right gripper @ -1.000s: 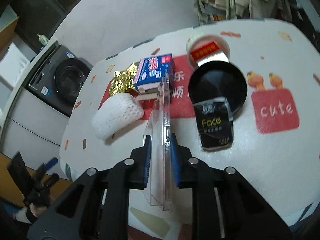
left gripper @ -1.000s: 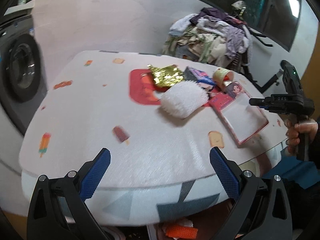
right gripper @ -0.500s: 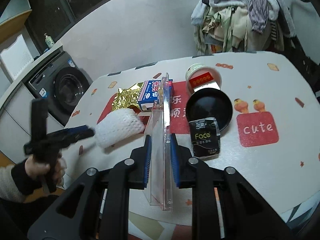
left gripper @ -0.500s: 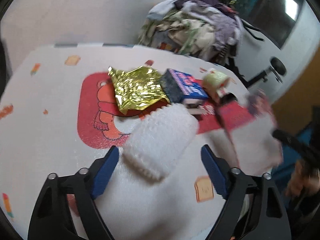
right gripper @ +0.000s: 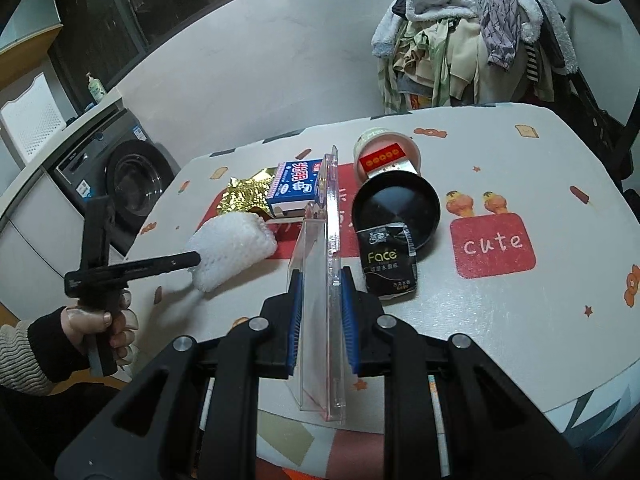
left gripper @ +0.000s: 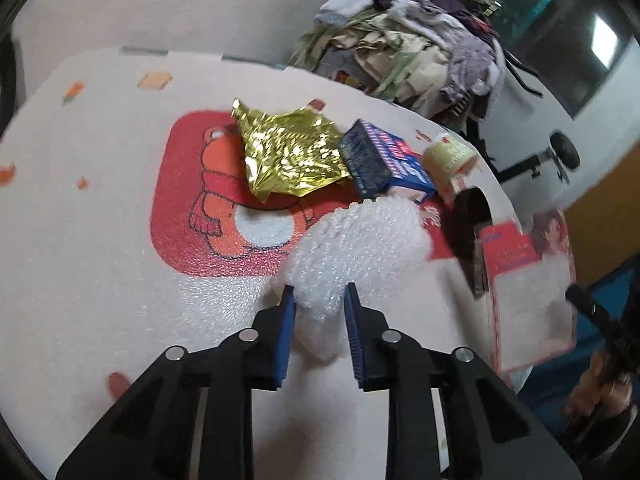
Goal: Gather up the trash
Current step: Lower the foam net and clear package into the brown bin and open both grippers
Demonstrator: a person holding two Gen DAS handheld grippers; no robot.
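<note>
My left gripper (left gripper: 319, 300) is shut on the near end of a white foam net sleeve (left gripper: 356, 248), which lies on the table (left gripper: 100, 240). The sleeve also shows in the right wrist view (right gripper: 230, 248), with the left gripper (right gripper: 194, 258) at its left end. My right gripper (right gripper: 320, 284) is shut on a clear plastic blister pack (right gripper: 324, 280) and holds it upright above the table's near edge. This pack shows pink in the left wrist view (left gripper: 528, 292). A gold foil wrapper (left gripper: 288, 152), a blue carton (left gripper: 384, 160) and a paper cup (left gripper: 448, 160) lie behind.
A black bowl (right gripper: 396, 208) and a black "Face" tissue packet (right gripper: 390, 262) lie right of the blister pack. A pile of clothes (right gripper: 472, 40) stands behind the table. A washing machine (right gripper: 132, 184) is at the left.
My left gripper moved forward to the foam sleeve and closed on its near end. My right gripper kept the blister pack and lifted back slightly.
</note>
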